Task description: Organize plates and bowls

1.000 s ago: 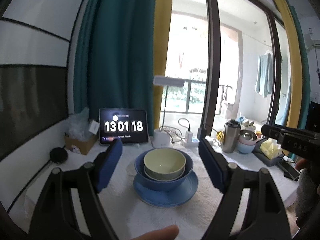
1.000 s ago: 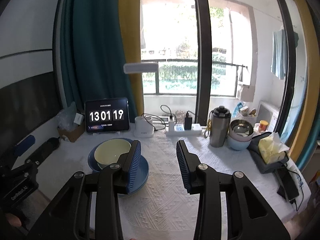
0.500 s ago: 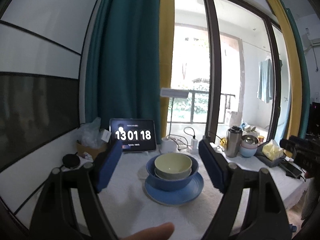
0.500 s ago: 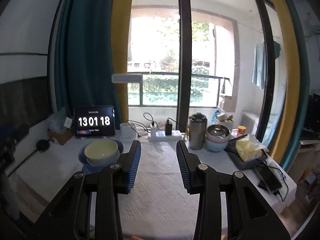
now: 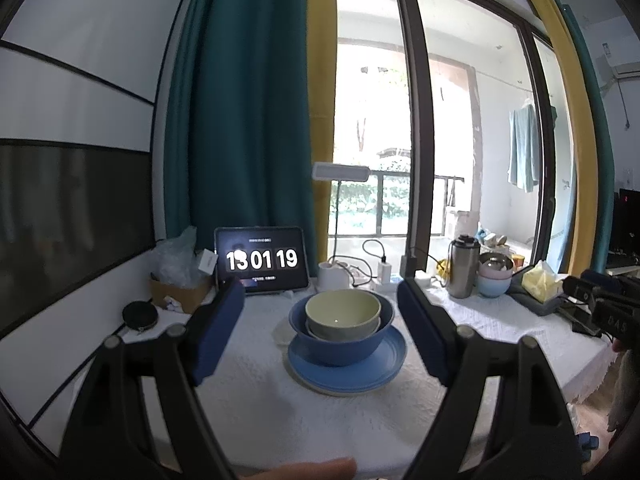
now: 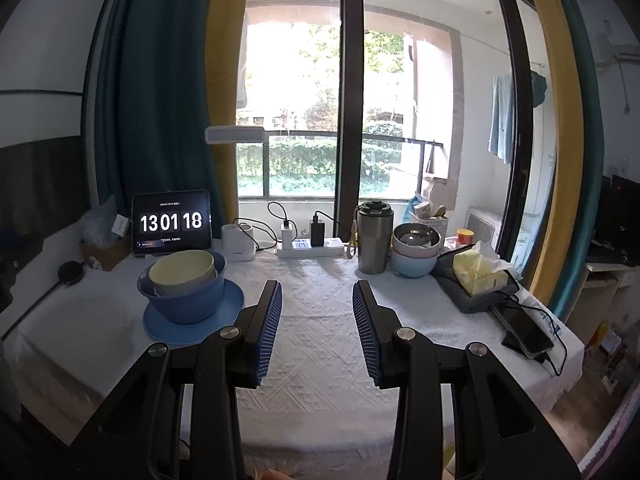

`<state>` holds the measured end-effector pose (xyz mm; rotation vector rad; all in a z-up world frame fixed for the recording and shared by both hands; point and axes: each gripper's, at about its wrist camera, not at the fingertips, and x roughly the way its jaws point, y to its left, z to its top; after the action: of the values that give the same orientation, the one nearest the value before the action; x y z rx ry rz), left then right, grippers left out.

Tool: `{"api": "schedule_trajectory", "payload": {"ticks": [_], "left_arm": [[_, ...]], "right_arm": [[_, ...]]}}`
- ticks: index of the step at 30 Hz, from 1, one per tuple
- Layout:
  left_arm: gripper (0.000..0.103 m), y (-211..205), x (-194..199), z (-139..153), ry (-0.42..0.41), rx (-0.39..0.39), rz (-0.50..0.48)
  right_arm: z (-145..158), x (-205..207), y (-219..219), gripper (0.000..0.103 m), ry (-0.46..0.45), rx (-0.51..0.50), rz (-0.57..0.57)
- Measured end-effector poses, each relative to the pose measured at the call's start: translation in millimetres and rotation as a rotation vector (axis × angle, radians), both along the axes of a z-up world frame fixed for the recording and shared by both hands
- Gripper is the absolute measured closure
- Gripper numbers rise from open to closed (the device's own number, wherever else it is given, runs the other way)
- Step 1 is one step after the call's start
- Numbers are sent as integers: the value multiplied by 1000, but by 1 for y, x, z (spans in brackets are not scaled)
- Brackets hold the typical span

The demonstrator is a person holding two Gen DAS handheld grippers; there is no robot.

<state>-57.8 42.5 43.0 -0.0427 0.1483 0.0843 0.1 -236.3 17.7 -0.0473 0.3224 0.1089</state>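
A blue plate [image 5: 347, 364] lies on the white tablecloth with a blue bowl [image 5: 340, 344] on it and a pale green bowl [image 5: 342, 312] nested inside. The same stack shows at the left in the right wrist view: plate [image 6: 232, 304], blue bowl [image 6: 188, 300], green bowl [image 6: 182, 266]. My left gripper [image 5: 320, 312] is open and empty, held back from the stack, which sits framed between its fingers. My right gripper [image 6: 316, 320] is open and empty over the middle of the table, to the right of the stack.
A tablet clock [image 6: 172, 224], a lamp base [image 6: 239, 242] and a power strip [image 6: 310, 246] line the back edge. A steel tumbler [image 6: 374, 242], stacked bowls [image 6: 414, 254], a tissue pack [image 6: 480, 268] and a phone [image 6: 524, 330] sit at the right. A box [image 5: 180, 296] stands at the left.
Both grippers have drawn back and away from the table, so the stack looks smaller and farther off. Both stay open. The bowls and plate have not moved.
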Motion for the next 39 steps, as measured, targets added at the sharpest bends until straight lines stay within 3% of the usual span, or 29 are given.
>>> {"api": "schedule_trajectory", "payload": {"ticks": [39], "left_arm": [[23,-3,2,-2,10,10,-14]], "right_arm": [[-1,3,0,64,31,32,17]]}}
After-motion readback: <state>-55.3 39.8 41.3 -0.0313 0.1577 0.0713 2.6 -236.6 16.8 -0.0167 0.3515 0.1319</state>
